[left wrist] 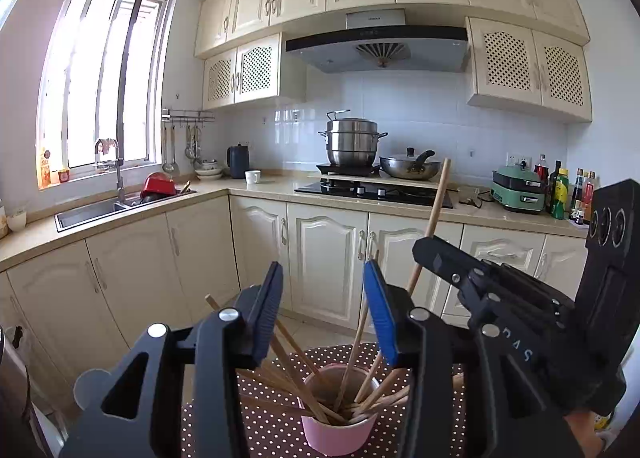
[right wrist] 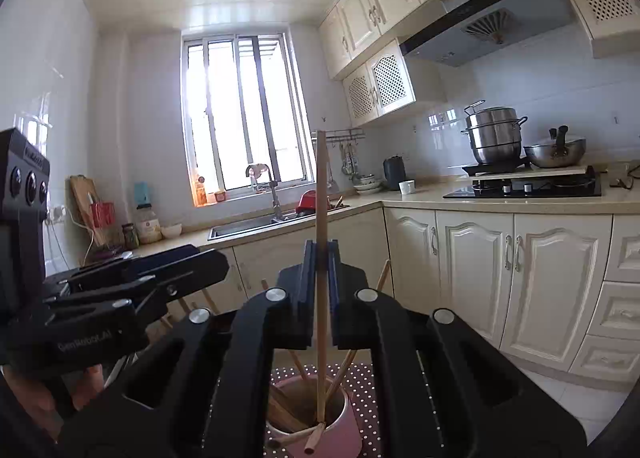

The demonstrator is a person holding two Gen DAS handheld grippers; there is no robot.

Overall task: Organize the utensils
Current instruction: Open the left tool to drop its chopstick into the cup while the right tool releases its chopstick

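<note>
Right wrist view: you're pinching one pale wooden chopstick [right wrist: 321, 218] upright, your right gripper [right wrist: 320, 258] jaws closing narrow on its shaft, its lower end dipping into the pink cup [right wrist: 344, 434]. Left wrist view: your left gripper [left wrist: 324, 298] is hovering above that cup with jaws spread wide, gripping nothing. Loose chopsticks [left wrist: 360, 398] are fanning out of the cup, crowding its mouth, while it's sitting on the polka-dot tabletop [left wrist: 256, 430].
</note>
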